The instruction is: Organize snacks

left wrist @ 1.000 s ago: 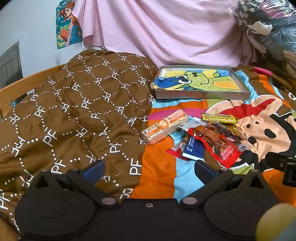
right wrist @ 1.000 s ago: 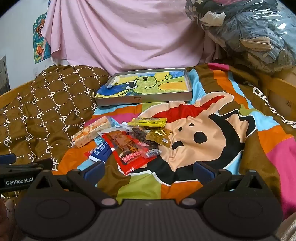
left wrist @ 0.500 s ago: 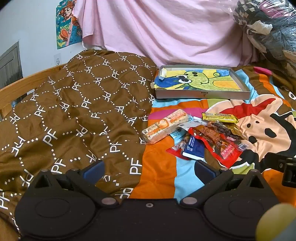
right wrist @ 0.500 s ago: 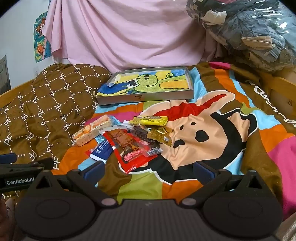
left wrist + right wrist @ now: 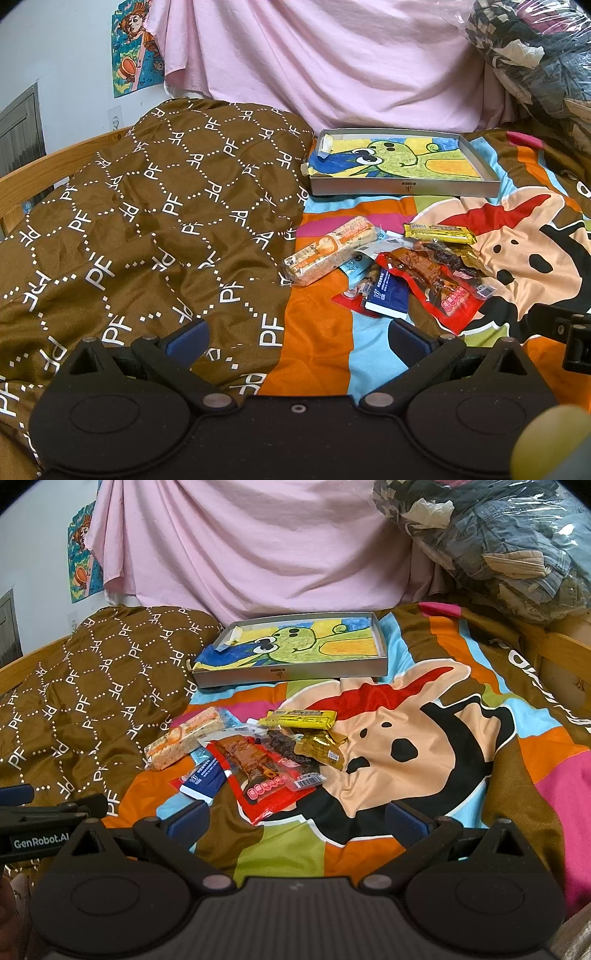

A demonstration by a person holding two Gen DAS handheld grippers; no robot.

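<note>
just ahead of both hand-held grippers, left [image 5: 295, 332] and right [image 5: 297, 814], each spread wide and holding nothing, the snacks [image 5: 255, 755] lie heaped on the bed [image 5: 424, 738]; beyond sits the tray [image 5: 291, 672].

Near left: brown quilt [image 5: 147, 229], satiny cloth with a soft sheen and a printed white pattern. Right: cartoon bedspread [image 5: 424, 738], smooth printed cloth, faintly lustrous. Centre: snack packets in glossy plastic film, namely the red packet [image 5: 266, 775], the yellow bar wrapper [image 5: 299, 718], the gold foil-like pouch [image 5: 321, 747], the clear-wrapped cracker pack [image 5: 332, 251] and the blue sachet [image 5: 388, 299]. Far: shallow box [image 5: 404, 189], matt grey card walls, lined with a crayon-coloured paper drawing. Backdrop: pink sheet [image 5: 332, 62], matt creased cloth. Far right: clothes bundle [image 5: 498, 542] in shiny clear plastic. Left edge: bed rail [image 5: 33, 181] of bare pale wood. Each tool, left tool [image 5: 295, 334] and right tool [image 5: 295, 816], is matt black plastic.
</note>
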